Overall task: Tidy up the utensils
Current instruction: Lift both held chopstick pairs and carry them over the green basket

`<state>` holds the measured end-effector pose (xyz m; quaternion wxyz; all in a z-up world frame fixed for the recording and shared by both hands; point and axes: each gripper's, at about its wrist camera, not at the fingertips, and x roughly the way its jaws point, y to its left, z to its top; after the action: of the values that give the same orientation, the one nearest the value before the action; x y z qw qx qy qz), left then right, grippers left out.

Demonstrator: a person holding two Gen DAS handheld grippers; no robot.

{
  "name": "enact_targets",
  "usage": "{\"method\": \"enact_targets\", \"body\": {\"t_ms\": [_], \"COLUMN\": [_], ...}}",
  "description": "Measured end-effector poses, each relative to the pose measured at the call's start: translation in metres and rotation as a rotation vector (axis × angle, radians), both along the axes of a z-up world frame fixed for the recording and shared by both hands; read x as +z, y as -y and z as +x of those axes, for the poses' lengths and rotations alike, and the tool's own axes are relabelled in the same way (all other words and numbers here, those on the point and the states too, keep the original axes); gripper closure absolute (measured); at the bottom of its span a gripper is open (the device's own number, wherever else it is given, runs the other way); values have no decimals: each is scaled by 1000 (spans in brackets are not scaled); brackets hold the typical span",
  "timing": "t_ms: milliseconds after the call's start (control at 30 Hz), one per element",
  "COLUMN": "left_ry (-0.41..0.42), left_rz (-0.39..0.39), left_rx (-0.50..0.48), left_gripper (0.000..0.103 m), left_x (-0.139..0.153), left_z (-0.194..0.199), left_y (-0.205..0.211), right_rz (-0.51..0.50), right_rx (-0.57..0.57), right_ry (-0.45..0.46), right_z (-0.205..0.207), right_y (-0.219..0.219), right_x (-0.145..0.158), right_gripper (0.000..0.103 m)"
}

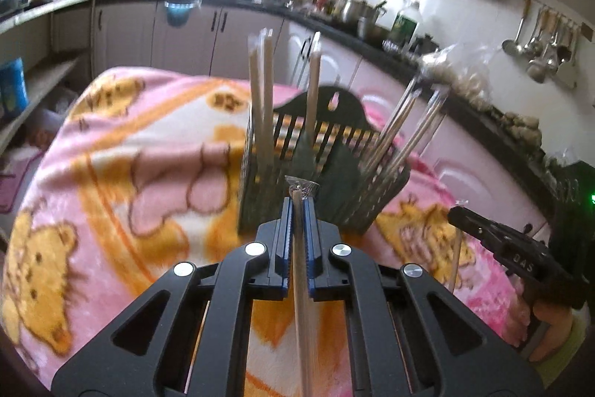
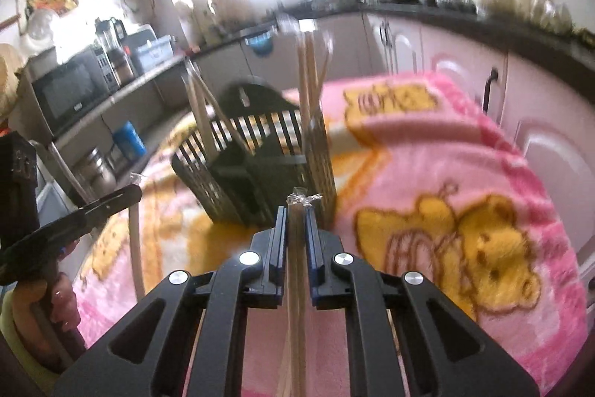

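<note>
chopsticks [image 1: 260, 92] upright in slatted holder [image 1: 323, 151]; both tongs [image 1: 297, 207] [image 2: 296, 211] grip more.

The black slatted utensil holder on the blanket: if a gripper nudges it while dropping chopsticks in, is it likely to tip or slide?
Probably tippy. The utensil holder looks like thin slatted plastic, so likely light, and it stands on a soft blanket rather than a firm surface. The wrapped chopsticks stick well above its rim and lean outward, which may raise its balance point. The plush should resist sliding.
</note>
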<state>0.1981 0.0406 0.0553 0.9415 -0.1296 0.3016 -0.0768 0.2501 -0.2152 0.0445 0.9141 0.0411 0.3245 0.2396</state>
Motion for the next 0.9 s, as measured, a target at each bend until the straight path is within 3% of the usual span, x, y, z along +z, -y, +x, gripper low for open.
{"method": "enact_targets", "body": {"t_ms": [533,900], "left_ry": [228,325], "left_rz": [-30,-13], "left_rx": [13,35], "left_gripper": [102,102], "left_x": [87,128], "left_z": [1,20], "left_y": [-12,-14], "right_rz": [119,155], "right_rx": [-29,-30], "right_ry": [329,384], "right_z": [-27,-9], "right_y": [2,-11], "right_x": [82,112], "right_gripper": [94,94]}}
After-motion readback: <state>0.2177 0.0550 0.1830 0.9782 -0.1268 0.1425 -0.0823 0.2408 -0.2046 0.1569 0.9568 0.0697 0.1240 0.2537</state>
